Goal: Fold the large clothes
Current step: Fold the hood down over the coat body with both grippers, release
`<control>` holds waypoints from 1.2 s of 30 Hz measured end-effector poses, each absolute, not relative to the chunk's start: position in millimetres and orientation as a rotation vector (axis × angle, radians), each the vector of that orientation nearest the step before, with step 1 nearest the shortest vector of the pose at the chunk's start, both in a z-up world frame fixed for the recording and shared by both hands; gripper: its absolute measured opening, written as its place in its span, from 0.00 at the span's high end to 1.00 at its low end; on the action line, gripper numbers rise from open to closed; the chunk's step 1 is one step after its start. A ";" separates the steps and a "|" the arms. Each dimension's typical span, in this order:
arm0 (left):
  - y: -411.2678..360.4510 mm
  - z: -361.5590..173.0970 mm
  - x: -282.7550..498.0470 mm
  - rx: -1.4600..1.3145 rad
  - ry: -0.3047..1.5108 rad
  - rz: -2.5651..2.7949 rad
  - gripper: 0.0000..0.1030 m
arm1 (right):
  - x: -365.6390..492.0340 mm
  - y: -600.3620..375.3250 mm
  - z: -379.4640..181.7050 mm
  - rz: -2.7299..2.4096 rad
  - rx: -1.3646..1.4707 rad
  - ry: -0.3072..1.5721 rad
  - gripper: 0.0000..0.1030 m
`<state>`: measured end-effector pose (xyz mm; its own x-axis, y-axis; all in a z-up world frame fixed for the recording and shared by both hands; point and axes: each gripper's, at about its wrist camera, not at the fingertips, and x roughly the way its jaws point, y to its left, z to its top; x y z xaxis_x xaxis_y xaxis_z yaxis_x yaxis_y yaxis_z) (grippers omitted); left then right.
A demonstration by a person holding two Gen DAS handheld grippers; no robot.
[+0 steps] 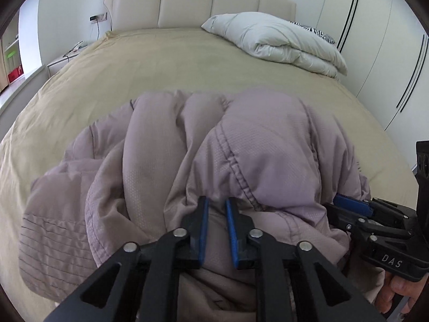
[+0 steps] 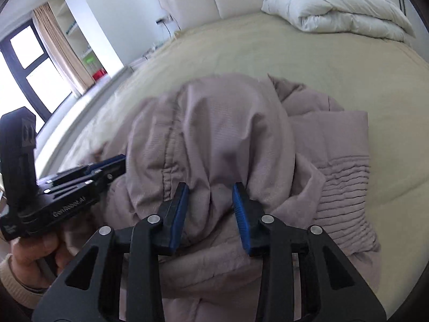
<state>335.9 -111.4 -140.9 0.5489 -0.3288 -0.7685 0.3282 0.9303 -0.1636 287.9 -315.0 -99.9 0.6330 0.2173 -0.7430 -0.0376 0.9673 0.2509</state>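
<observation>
A large mauve puffer jacket (image 1: pixel 214 147) lies bunched on the tan bed; it also shows in the right wrist view (image 2: pixel 228 123). My left gripper (image 1: pixel 216 204) is shut on a fold of the jacket at its near edge, with fabric pinched between the blue pads. My right gripper (image 2: pixel 210 190) holds a thicker bunch of jacket fabric between its pads, jaws partly apart around it. Each gripper shows in the other's view, the right one (image 1: pixel 348 204) at the jacket's right side and the left one (image 2: pixel 107 165) at its left side. A ribbed cuff (image 2: pixel 346 182) lies to the right.
The tan bedspread (image 1: pixel 174 61) stretches to a padded headboard (image 1: pixel 187 2). A folded white duvet (image 1: pixel 276 40) lies at the far right of the bed. A white wardrobe (image 1: pixel 388 40) stands to the right; a window (image 2: pixel 29 61) and curtain are at the left.
</observation>
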 end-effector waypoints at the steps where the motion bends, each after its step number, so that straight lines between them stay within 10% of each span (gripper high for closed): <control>1: -108.9 -147.3 337.6 -0.008 0.915 -0.392 0.88 | 295.5 -311.9 -114.4 0.139 0.192 0.908 0.68; 36: -96.3 -130.7 326.0 -0.031 0.901 -0.364 0.89 | 403.7 -308.6 -109.3 0.032 0.068 0.904 0.67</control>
<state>326.0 -96.3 -130.7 0.5635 -0.3223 -0.7606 0.2964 0.9383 -0.1781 403.7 -308.6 -109.3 0.6183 0.0561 -0.7840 0.0013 0.9974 0.0724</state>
